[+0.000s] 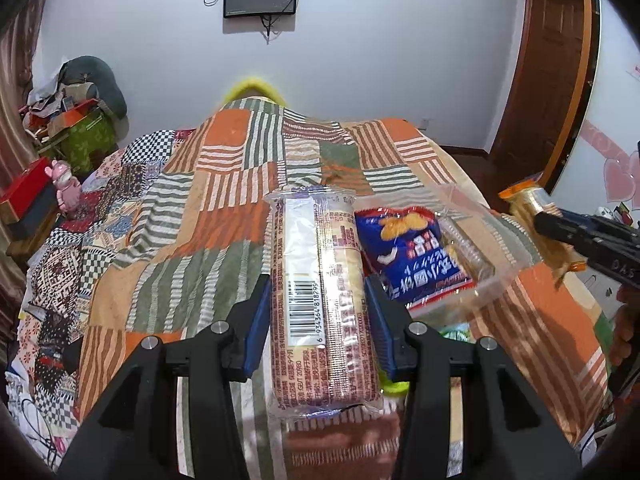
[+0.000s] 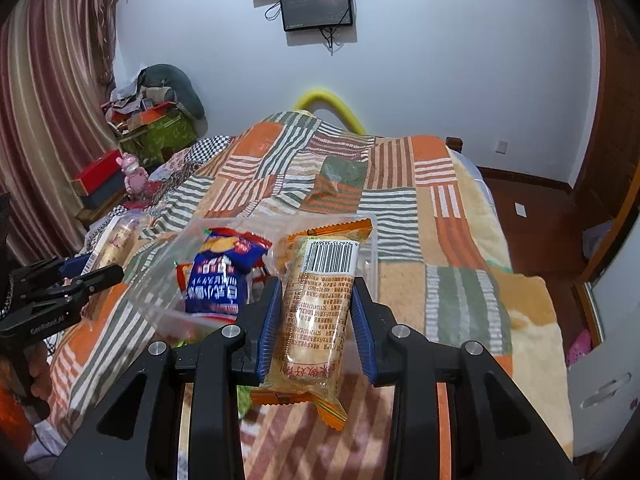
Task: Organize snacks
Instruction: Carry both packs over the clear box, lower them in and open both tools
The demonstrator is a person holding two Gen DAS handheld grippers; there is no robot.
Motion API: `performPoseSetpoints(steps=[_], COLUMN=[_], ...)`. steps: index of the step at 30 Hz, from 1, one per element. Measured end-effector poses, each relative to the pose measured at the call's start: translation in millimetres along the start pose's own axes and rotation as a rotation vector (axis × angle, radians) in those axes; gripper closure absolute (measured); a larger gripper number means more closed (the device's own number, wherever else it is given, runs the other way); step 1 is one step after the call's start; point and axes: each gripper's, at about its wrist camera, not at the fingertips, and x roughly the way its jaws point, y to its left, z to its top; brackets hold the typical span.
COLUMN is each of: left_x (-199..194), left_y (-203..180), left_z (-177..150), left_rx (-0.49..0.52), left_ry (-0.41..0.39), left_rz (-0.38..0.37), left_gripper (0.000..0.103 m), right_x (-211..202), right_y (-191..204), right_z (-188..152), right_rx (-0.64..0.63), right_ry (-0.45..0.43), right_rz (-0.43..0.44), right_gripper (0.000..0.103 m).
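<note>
My left gripper point(image 1: 318, 320) is shut on a long purple-printed clear snack pack point(image 1: 320, 300), held above the bed beside a clear plastic box point(image 1: 500, 240). A blue snack bag point(image 1: 416, 256) lies in that box. My right gripper point(image 2: 314, 320) is shut on an orange-edged snack pack point(image 2: 320, 312), held at the near right of the same clear box point(image 2: 160, 280), where the blue bag point(image 2: 218, 276) also shows. The left gripper point(image 2: 76, 276) with its pack is seen at the left in the right wrist view. The right gripper point(image 1: 560, 220) appears at the right in the left wrist view.
A patchwork orange, green and striped blanket point(image 1: 224, 216) covers the bed. A pink toy point(image 1: 66, 188) and red boxes point(image 1: 24, 196) stand at the left bedside, with clutter behind. A wooden door point(image 1: 552, 72) is at the right. Screens point(image 2: 316, 4) hang on the far wall.
</note>
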Motion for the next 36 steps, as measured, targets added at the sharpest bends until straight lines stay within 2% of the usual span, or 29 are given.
performPoseSetpoints(steps=[10,22,30,36], left_x=[34.1,74.0,65.9,41.1], left_y=[-3.4,-8.4,-1.4,-1.4], left_z=[12.8,14.0,15.8,8.8], left_rx=[-0.026,-0.043,-0.080,-0.054], left_ry=[0.042,0.120,0.117,0.100], left_rz=[-0.039,-0.082,-0.104,-0.101], left_gripper=[0.058,0.058,0.057,0.055], right_x=[36.1,67.4,63.6,43.6], right_y=[2.5,-0.8,-2.2,-0.5], right_z=[12.3,8.8,4.1,-0.3], right_rx=[-0.021,-0.025,-0.033,-0.047], right_ry=[0.029,0.099,0.119,0.100], right_rz=[-0.016,-0.012,-0.003,-0.016], right_gripper=[0.072,0.072,0.068,0.056])
